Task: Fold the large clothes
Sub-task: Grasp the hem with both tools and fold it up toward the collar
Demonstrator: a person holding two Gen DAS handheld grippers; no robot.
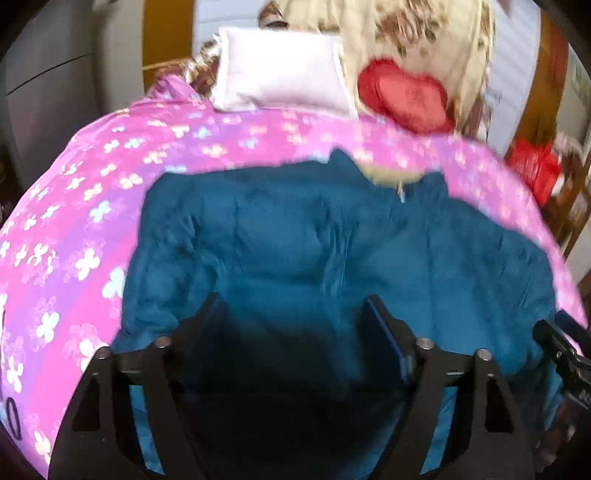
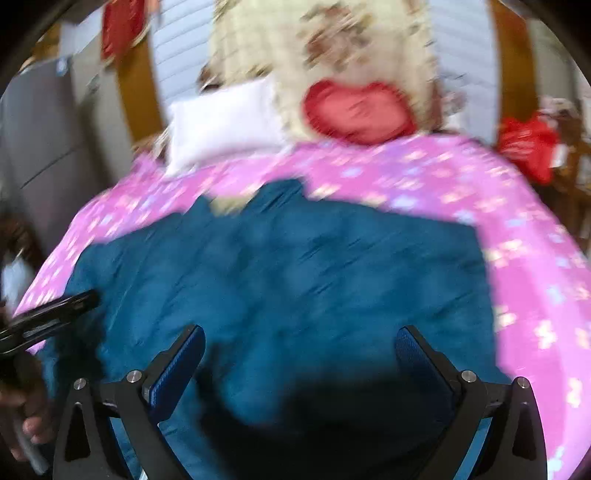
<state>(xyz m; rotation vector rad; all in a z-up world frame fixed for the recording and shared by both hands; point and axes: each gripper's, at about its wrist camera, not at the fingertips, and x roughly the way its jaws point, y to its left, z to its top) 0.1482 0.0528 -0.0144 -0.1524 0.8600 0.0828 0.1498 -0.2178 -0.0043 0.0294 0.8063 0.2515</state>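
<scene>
A large teal padded jacket (image 1: 314,251) lies spread flat on a bed with a pink flowered cover (image 1: 74,206); a cream lining shows at its collar (image 1: 391,177). My left gripper (image 1: 293,306) hovers over the jacket's near part with its jaws open and nothing between them. In the right wrist view the same jacket (image 2: 295,266) fills the middle, and my right gripper (image 2: 299,339) stands open above its near edge, pads apart from the cloth. The left gripper's finger (image 2: 59,310) pokes in at the left there. Both views are blurred.
A white pillow (image 1: 280,70) and a red heart-shaped cushion (image 1: 406,96) lie at the head of the bed against a cream flowered blanket (image 1: 413,33). A red bag (image 1: 532,170) sits on wooden furniture at the right. A hand (image 2: 29,417) shows at the lower left.
</scene>
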